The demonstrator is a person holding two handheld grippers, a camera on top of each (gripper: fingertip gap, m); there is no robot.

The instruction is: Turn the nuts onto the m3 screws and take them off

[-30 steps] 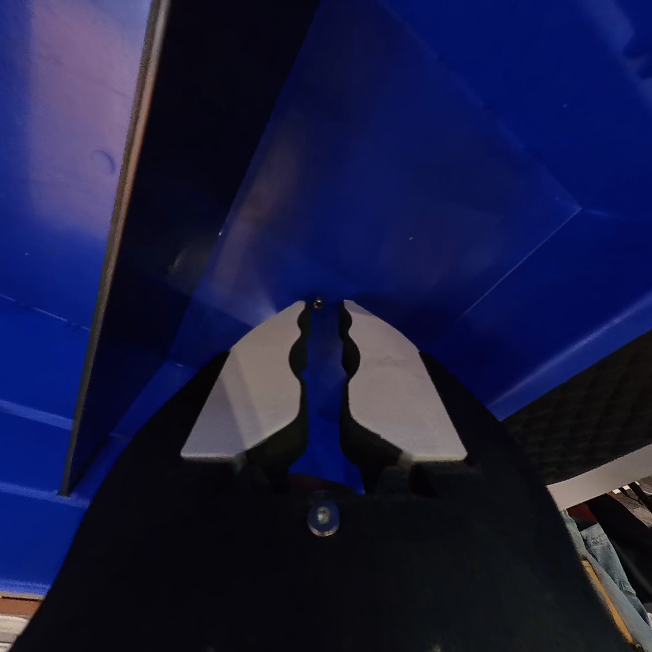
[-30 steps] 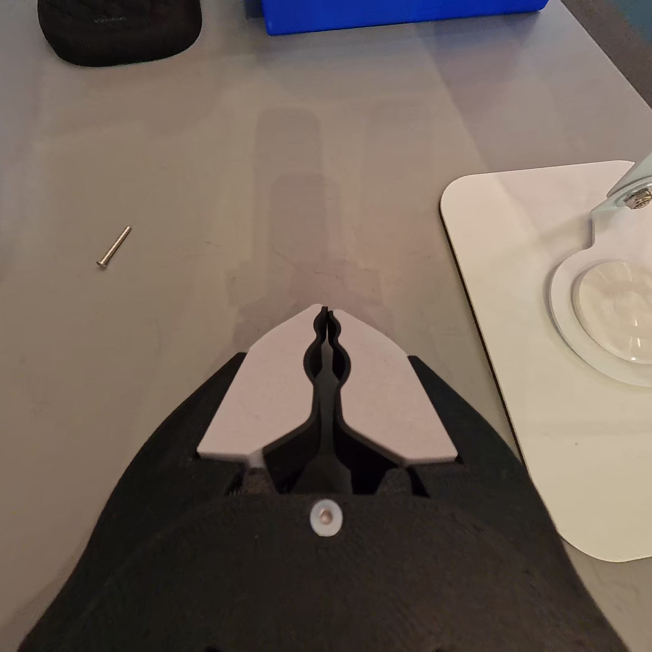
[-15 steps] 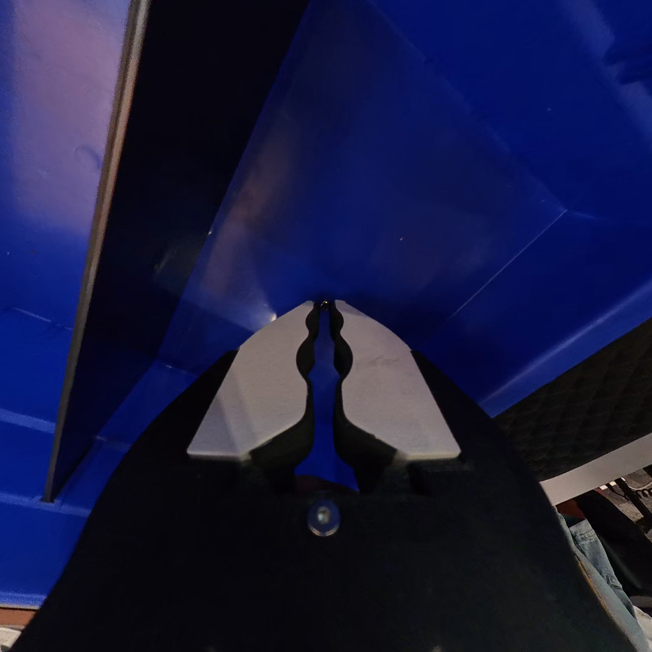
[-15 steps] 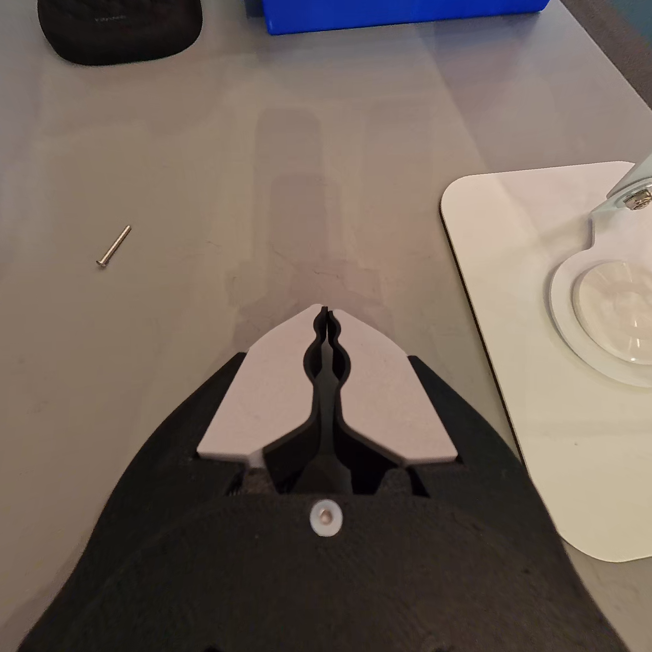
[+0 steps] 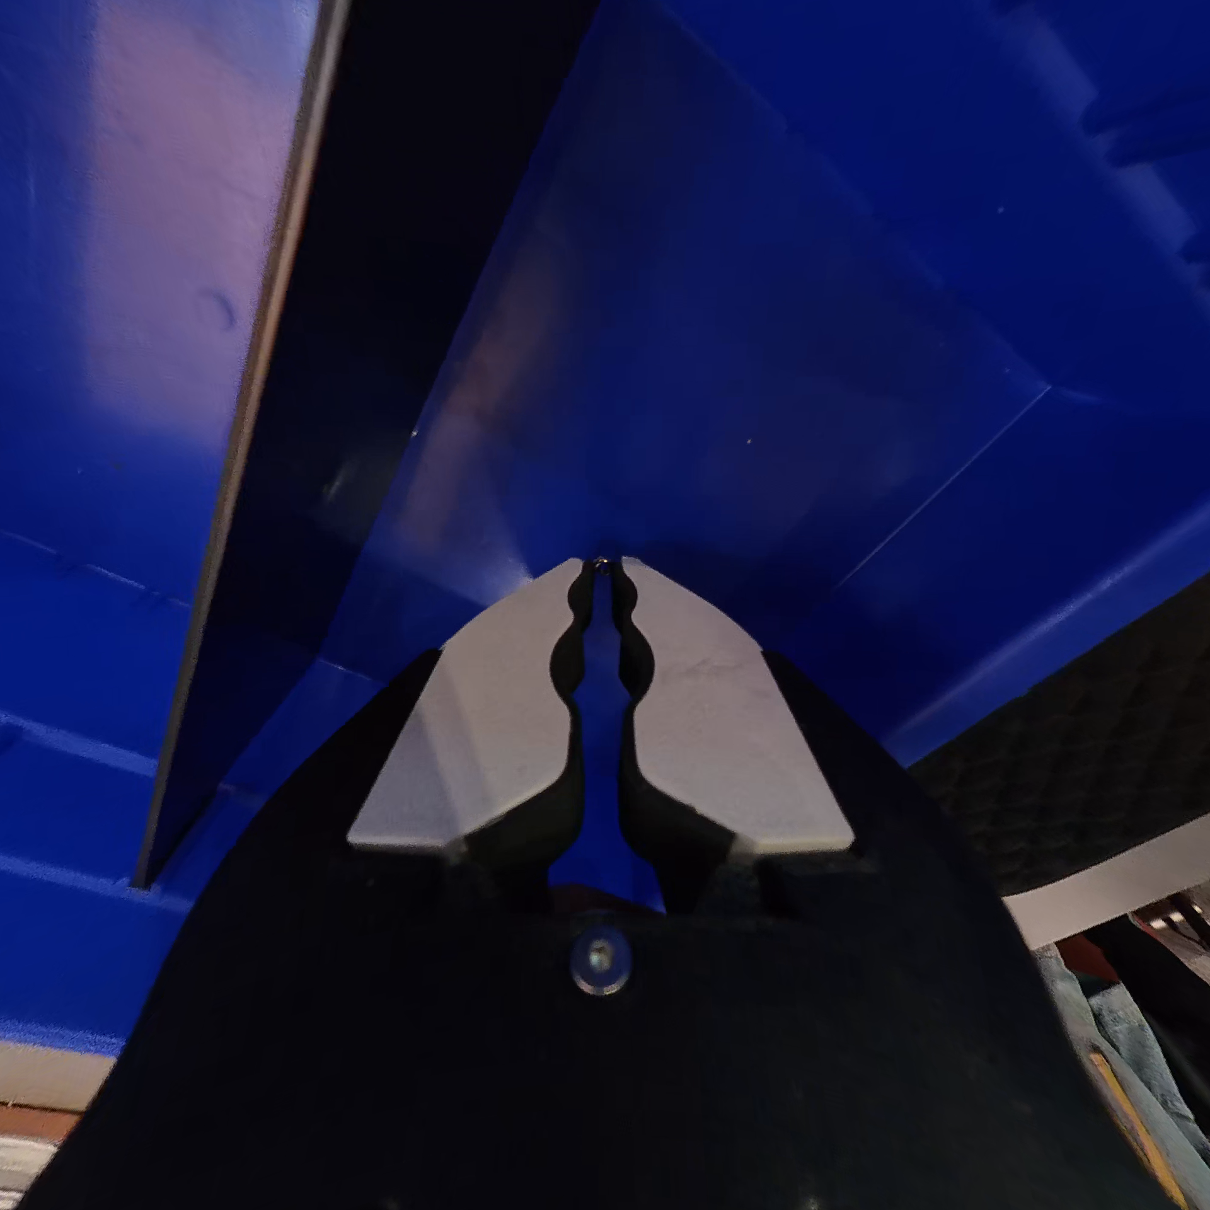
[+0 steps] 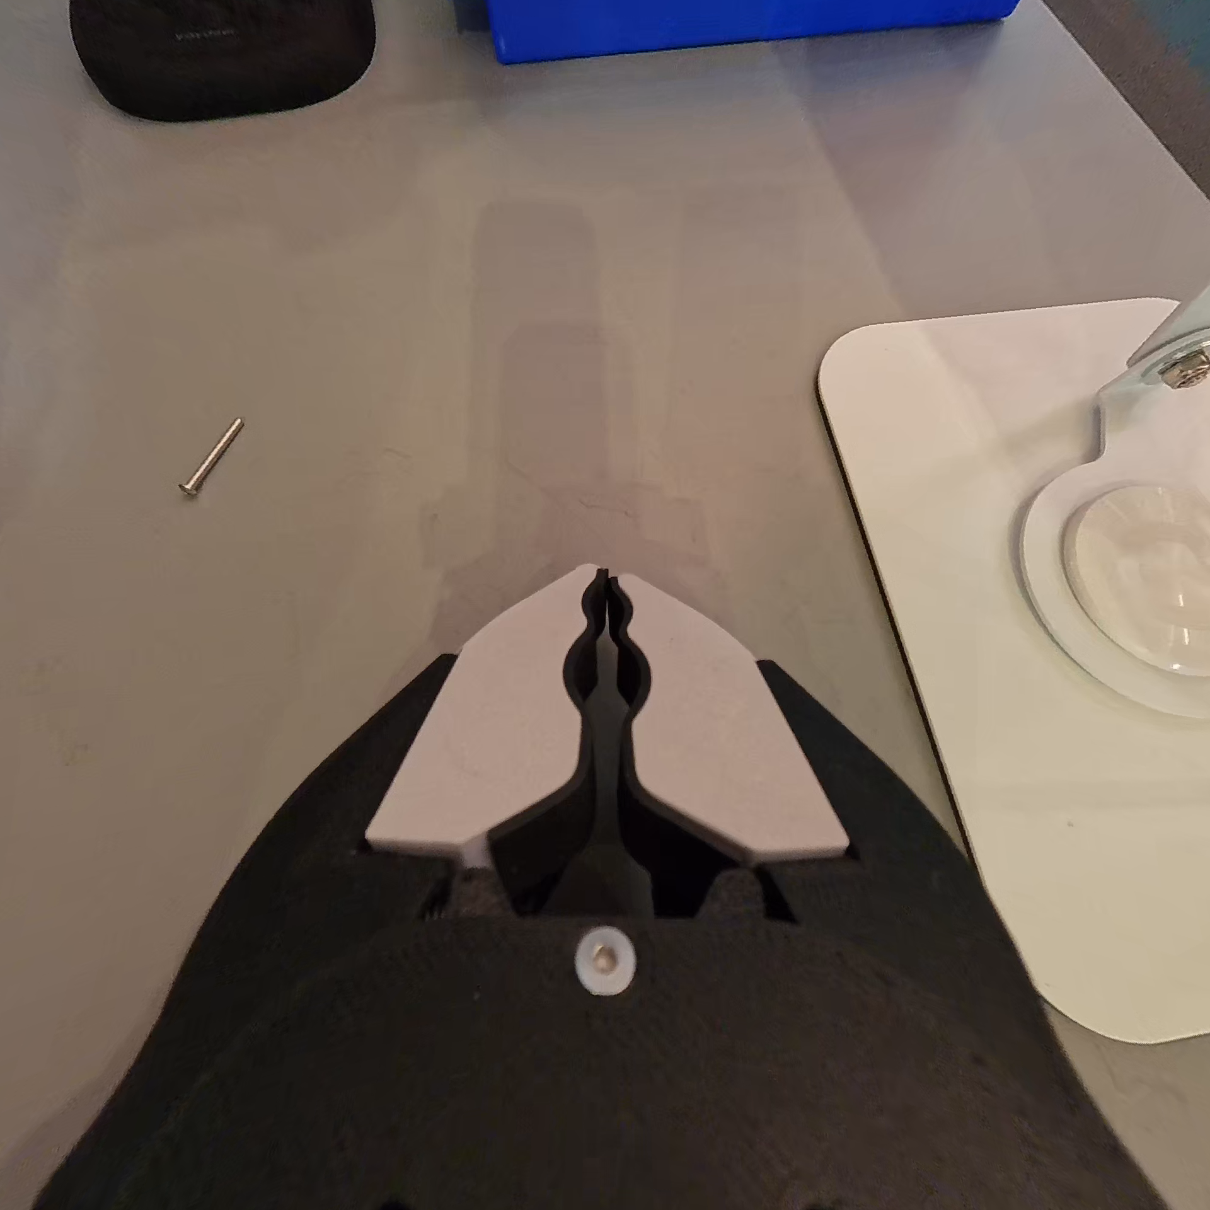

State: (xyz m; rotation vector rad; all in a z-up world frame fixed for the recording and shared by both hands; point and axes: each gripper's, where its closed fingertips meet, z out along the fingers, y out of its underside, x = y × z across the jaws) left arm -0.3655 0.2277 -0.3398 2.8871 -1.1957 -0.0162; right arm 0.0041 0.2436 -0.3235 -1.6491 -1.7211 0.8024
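Small metal piece [image 5: 602, 568], ring-like, too tiny to identify: pinched at very tips of my left hand-held gripper [image 5: 603, 567], down inside blue bin [image 5: 786, 294], close over its floor. Tip pinch, I judge, because piece too small for any deeper hold. Dark divider [image 5: 366, 327] stands left of it. My right hand-held gripper [image 6: 605, 579] closed, tips meeting, nothing between, low above grey desk [image 6: 393, 294]. Loose screw [image 6: 211, 457] well left; white base plate [image 6: 982, 589] right; black pad [image 6: 216, 52] at far edge.

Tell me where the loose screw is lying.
In the right wrist view, the screw lies alone on the grey table, left of the shut right claw and nearer than the black pouch.
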